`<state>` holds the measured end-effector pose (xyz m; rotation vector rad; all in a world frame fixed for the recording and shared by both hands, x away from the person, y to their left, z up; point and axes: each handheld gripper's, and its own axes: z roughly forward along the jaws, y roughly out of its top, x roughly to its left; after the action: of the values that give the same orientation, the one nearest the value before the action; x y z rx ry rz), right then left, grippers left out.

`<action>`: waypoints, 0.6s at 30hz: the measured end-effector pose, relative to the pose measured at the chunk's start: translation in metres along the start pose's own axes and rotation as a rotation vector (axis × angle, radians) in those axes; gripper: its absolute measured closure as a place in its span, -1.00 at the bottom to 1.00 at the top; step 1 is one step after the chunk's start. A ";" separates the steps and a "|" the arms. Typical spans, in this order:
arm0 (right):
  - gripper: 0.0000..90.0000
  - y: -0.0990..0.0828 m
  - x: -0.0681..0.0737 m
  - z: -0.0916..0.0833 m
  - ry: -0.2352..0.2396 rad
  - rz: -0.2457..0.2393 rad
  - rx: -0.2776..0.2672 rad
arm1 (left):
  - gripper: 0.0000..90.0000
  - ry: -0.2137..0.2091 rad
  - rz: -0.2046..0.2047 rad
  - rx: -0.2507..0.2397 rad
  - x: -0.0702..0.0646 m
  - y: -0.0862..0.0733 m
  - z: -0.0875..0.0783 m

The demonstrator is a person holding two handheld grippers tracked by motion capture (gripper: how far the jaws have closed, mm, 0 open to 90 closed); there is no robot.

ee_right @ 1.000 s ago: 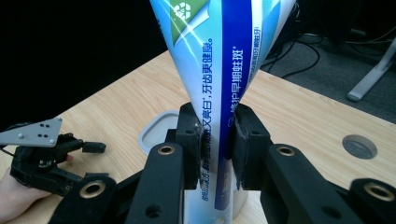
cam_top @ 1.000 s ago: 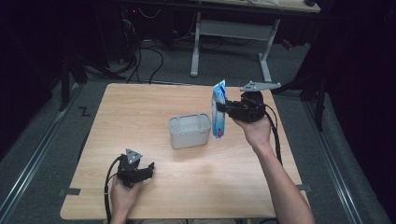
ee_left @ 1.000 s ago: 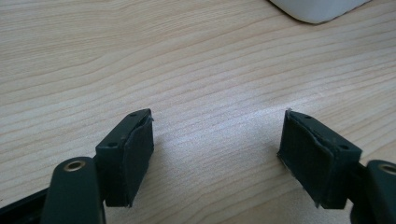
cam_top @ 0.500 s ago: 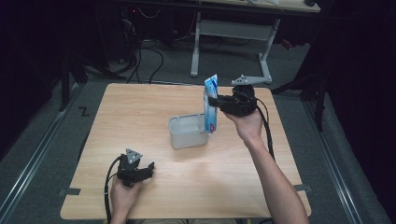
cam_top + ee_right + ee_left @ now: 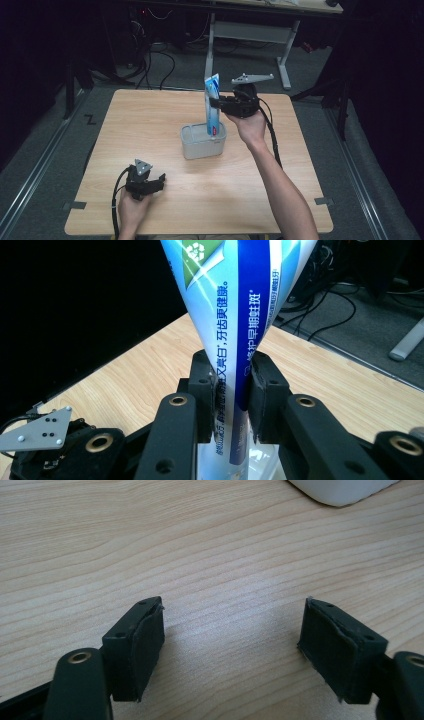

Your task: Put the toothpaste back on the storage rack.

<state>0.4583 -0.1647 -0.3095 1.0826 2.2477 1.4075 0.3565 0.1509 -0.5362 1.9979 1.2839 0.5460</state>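
A: Right tongs (image 5: 216,102)?
B: You've got them clenched on the toothpaste tube (image 5: 212,105), upright, lower end inside the grey bin (image 5: 200,145) mid-surface (image 5: 150,115).
A: Left tongs (image 5: 232,640)?
B: Released, jaws spread, resting low near your edge.

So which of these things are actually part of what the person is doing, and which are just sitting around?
In use:
- toothpaste tube, held upright, its lower end in the bin
- right gripper, fingers shut on the tube
- grey plastic bin, mid-table

Just lying about:
- left gripper, fingers open, holding nothing, resting near the front edge
- desk frame and cables on the floor behind the table
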 end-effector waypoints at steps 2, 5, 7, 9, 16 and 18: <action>0.67 0.002 0.001 0.003 0.000 -0.003 0.005 | -0.41 0.001 0.000 0.000 0.000 0.000 0.000; 0.67 0.007 0.008 0.011 0.005 -0.024 0.007 | -0.39 0.003 -0.005 -0.005 0.000 0.000 0.000; 0.67 0.008 0.009 0.013 0.010 -0.023 0.007 | -0.39 0.003 -0.004 -0.003 0.000 0.000 0.000; 0.67 0.008 0.010 0.015 0.005 -0.029 0.008 | -0.39 0.003 -0.003 -0.002 0.000 0.000 0.000; 0.67 0.006 0.010 0.023 -0.005 -0.037 0.023 | -0.40 0.003 -0.003 -0.003 0.000 0.000 0.000; 0.67 0.006 0.010 0.025 -0.008 -0.038 0.025 | -0.40 0.003 0.001 0.000 0.000 0.000 0.000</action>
<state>0.4687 -0.1398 -0.3150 1.0455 2.2743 1.3609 0.3563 0.1509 -0.5361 1.9984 1.2845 0.5502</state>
